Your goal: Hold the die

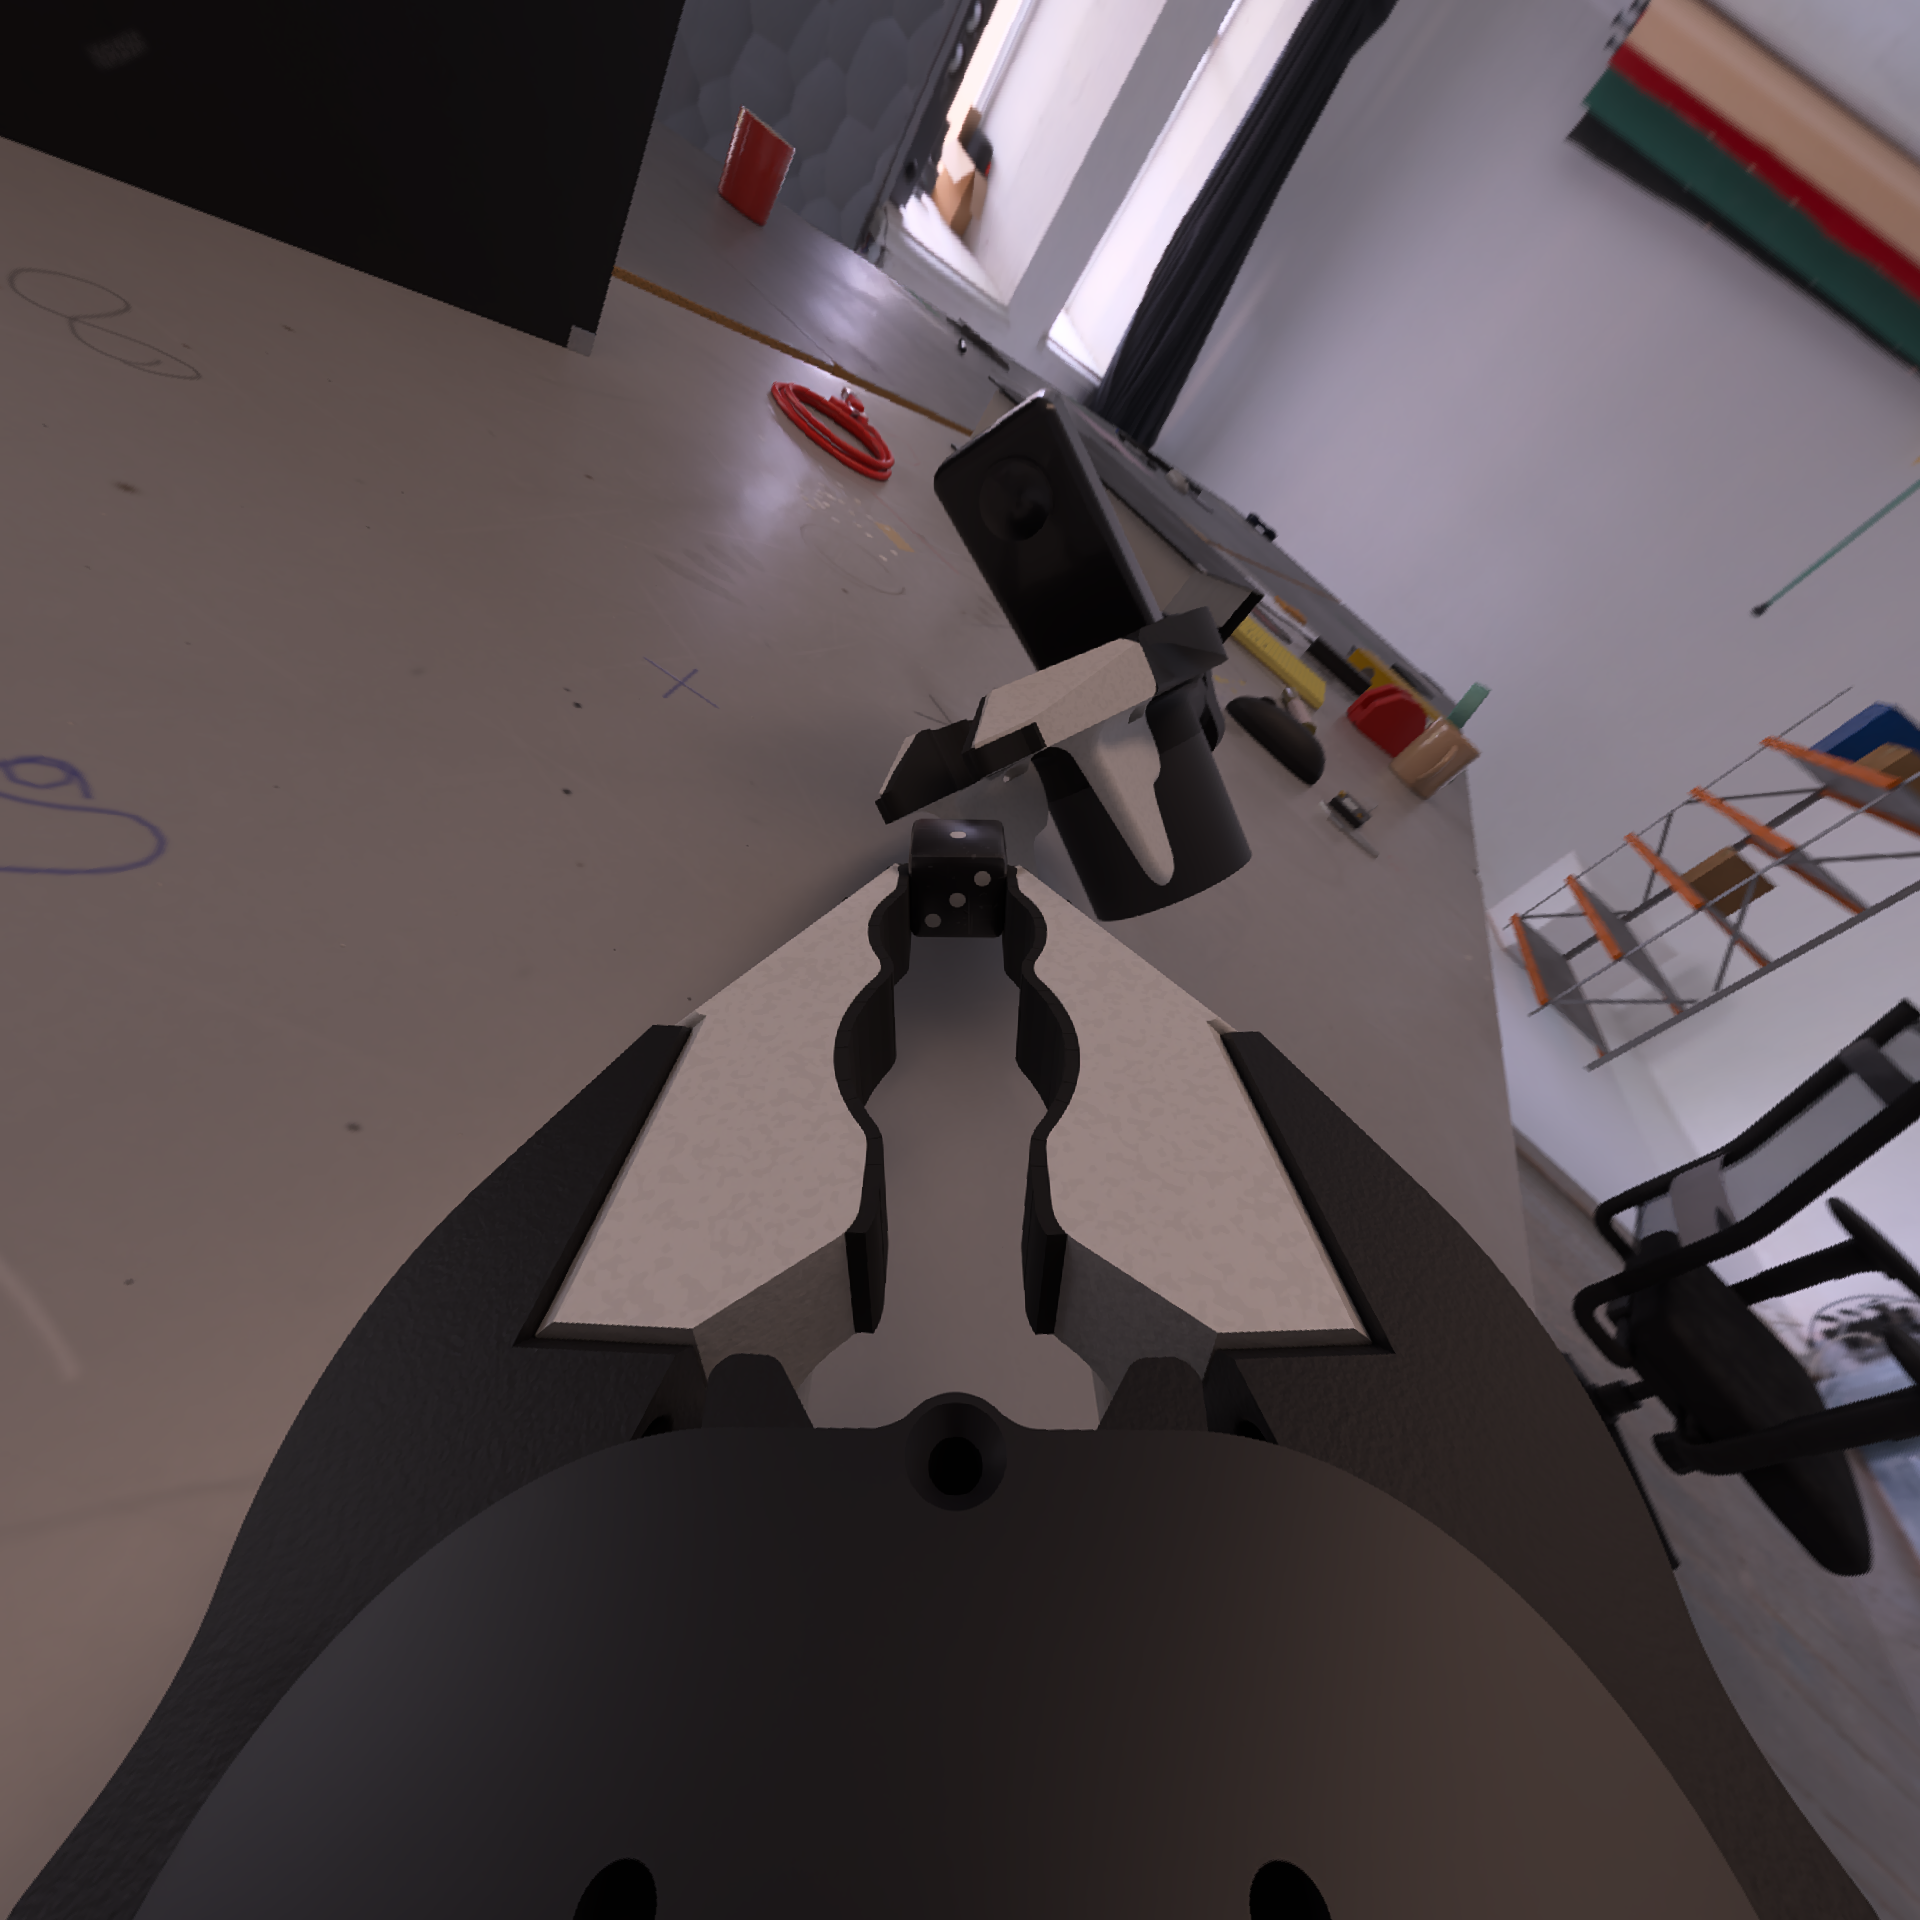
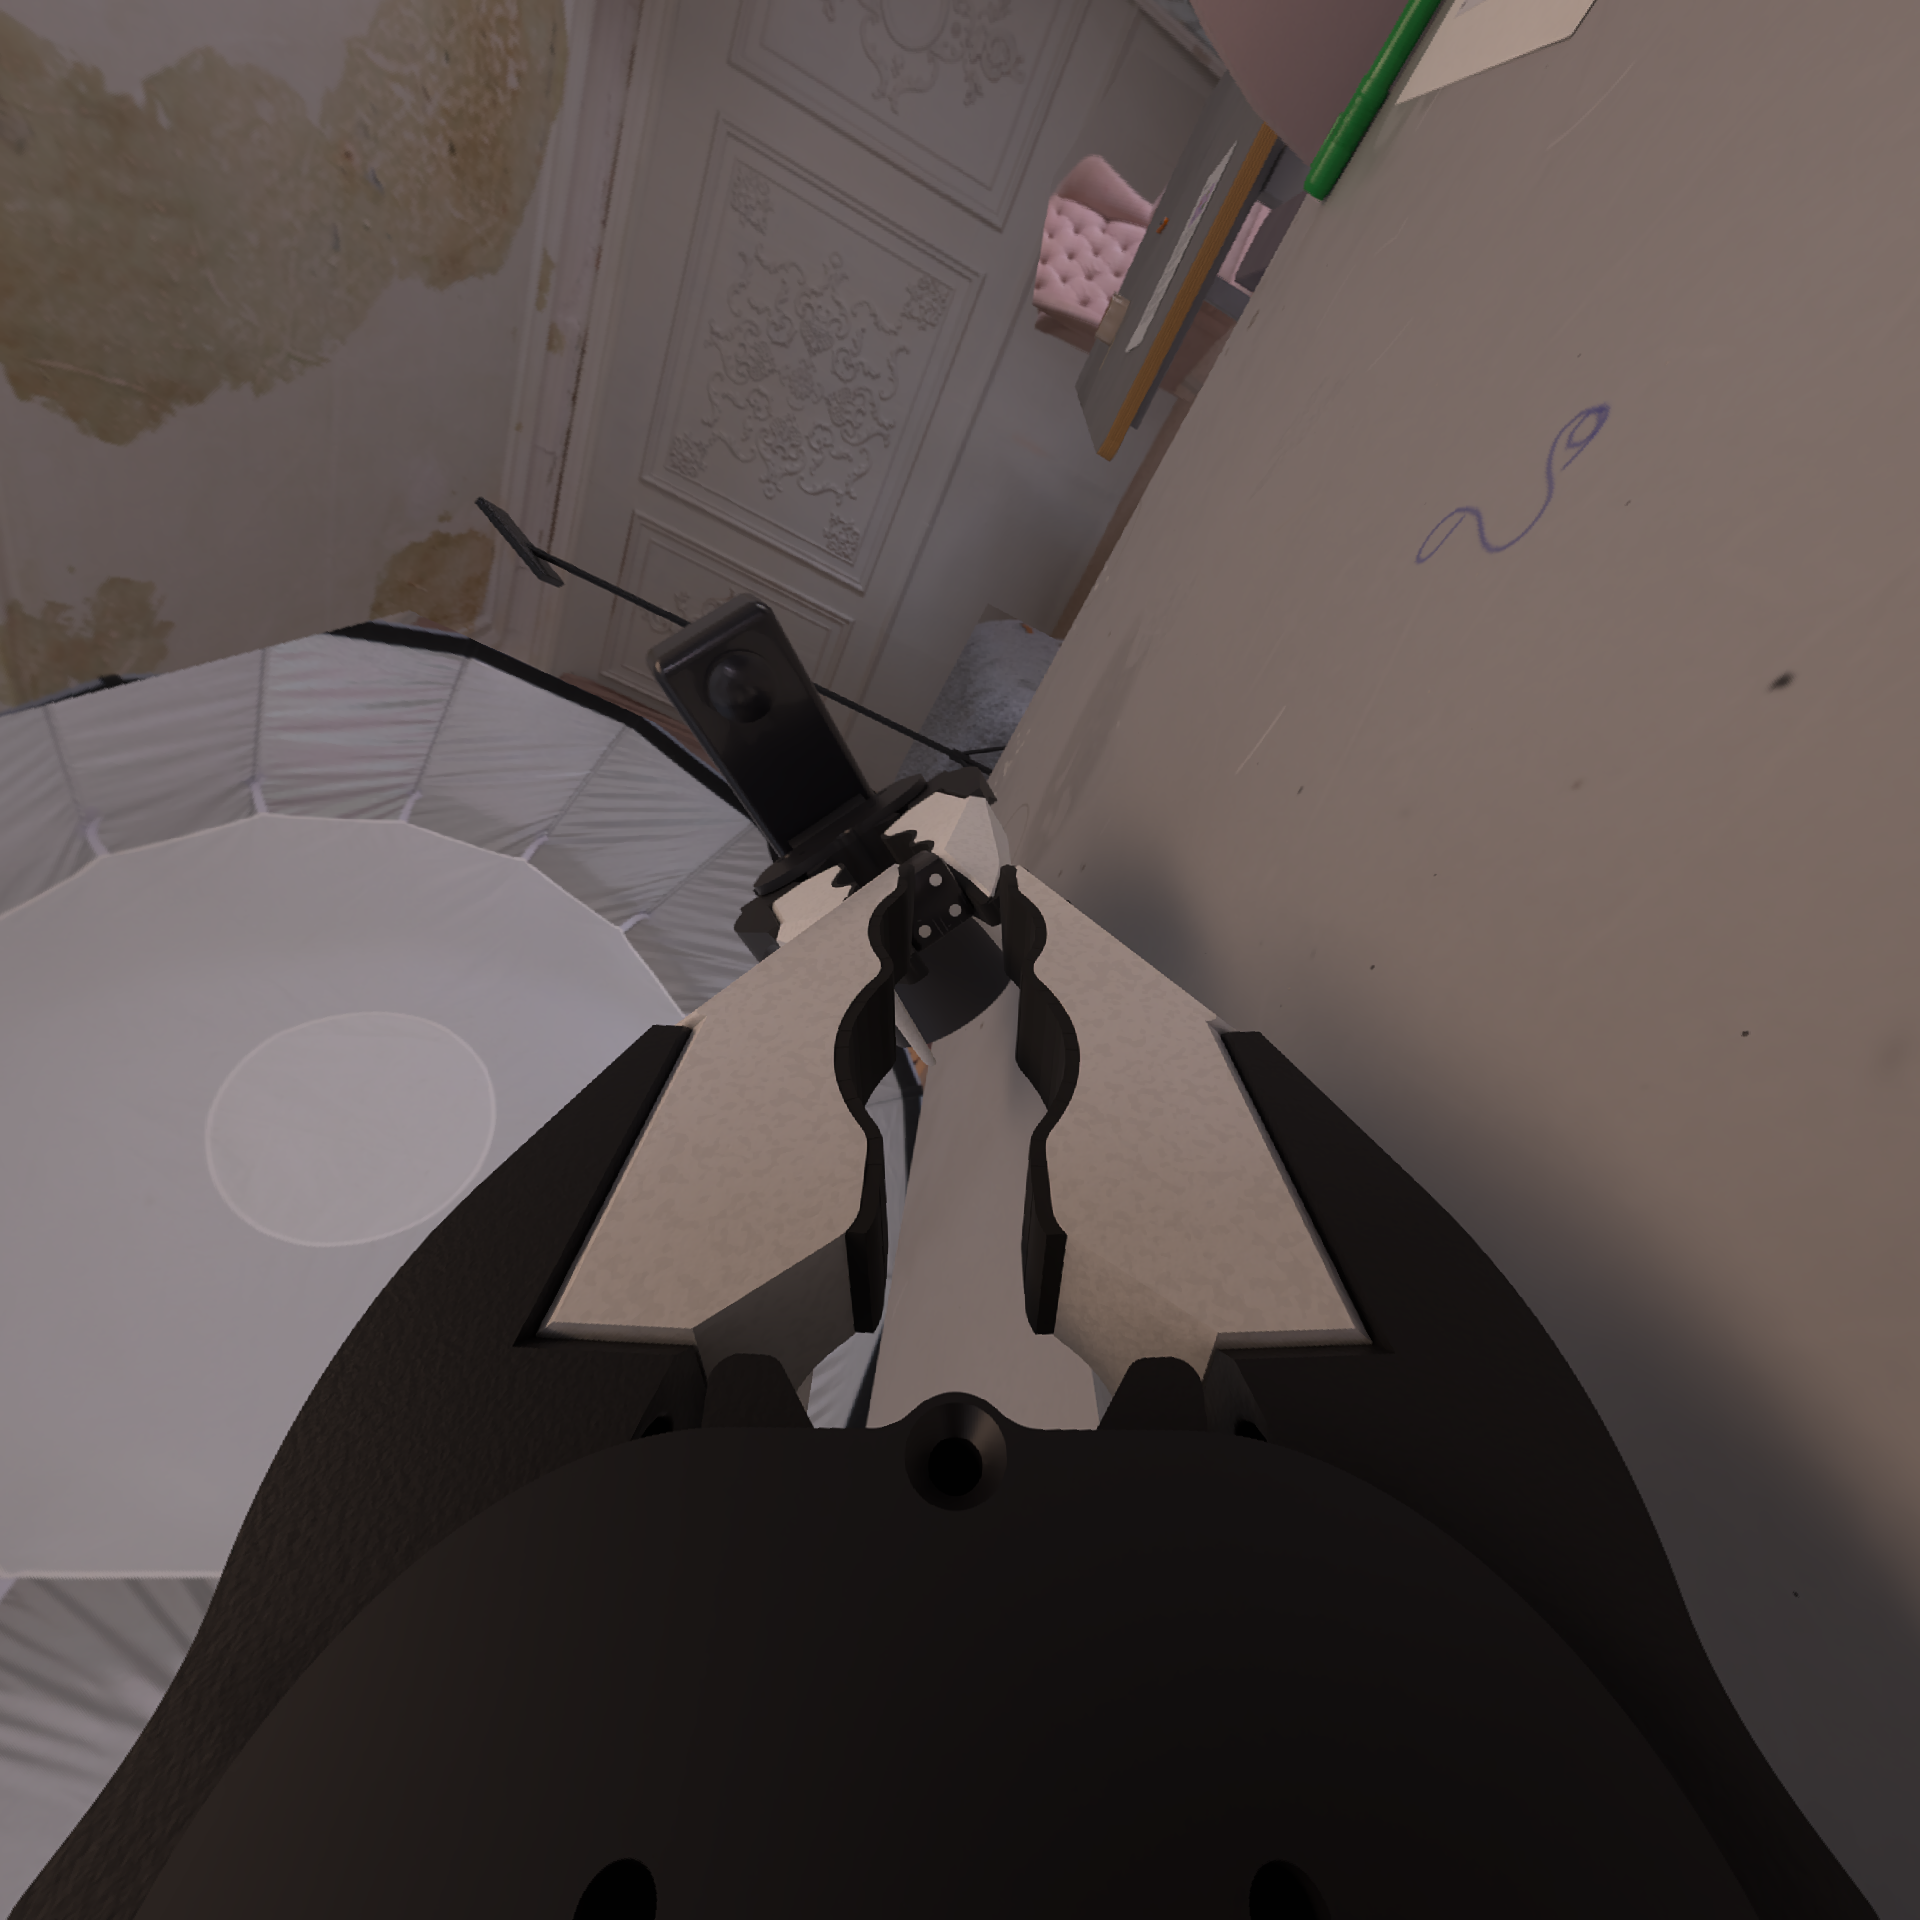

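Two grippers, left gripper (image 1: 957, 902) & right gripper (image 2: 948, 914) both pinching black die (image 1: 957, 888) at tips.

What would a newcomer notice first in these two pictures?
First, the black die with white pips, pinched at the fingertips of the left gripper. Next, the right gripper, which meets it from the opposite side, its tips also around the die. Behind lie a grey table and a red coil.

The grey counter (image 1: 416, 623) bore blue pen scribbles (image 1: 83, 821), and a coiled red cable (image 1: 831, 428) and a red cup (image 1: 755, 164) lay on it.
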`<state>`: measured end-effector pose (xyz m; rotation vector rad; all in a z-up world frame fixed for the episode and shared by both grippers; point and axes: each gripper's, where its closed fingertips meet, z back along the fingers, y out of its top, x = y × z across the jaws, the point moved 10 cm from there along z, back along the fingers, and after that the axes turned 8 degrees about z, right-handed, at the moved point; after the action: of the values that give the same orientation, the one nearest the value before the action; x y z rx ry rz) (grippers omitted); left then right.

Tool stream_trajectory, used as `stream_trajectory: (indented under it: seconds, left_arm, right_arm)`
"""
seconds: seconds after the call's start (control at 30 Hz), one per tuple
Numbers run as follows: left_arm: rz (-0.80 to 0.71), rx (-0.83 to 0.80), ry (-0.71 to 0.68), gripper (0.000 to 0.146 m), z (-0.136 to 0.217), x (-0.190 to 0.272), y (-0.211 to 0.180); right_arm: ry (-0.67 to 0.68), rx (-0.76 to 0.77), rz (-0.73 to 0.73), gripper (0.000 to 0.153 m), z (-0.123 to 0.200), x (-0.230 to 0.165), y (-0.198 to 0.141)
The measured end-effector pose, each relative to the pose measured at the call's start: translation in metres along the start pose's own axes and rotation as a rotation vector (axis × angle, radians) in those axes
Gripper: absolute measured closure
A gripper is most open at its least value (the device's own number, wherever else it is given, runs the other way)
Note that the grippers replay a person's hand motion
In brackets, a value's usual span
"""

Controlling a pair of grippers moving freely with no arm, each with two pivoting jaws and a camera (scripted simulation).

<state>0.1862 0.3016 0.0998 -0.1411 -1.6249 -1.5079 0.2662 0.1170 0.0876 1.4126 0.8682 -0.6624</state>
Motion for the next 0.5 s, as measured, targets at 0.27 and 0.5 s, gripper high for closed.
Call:
stream_trajectory:
  seconds: [0.27, 0.5]
  left_arm:
    - [-0.062, -0.037, 0.037, 0.13, -0.0016, 0.0025, 0.0006]
    - [-0.068, -0.041, 0.036, 0.13, -0.0026, 0.0027, 0.0001]
  right_arm:
    - [-0.037, -0.006, 0.032, 0.136, 0.0009, -0.001, -0.0012]
    - [-0.043, 0.002, 0.033, 0.136, 0.002, -0.001, -0.0028]
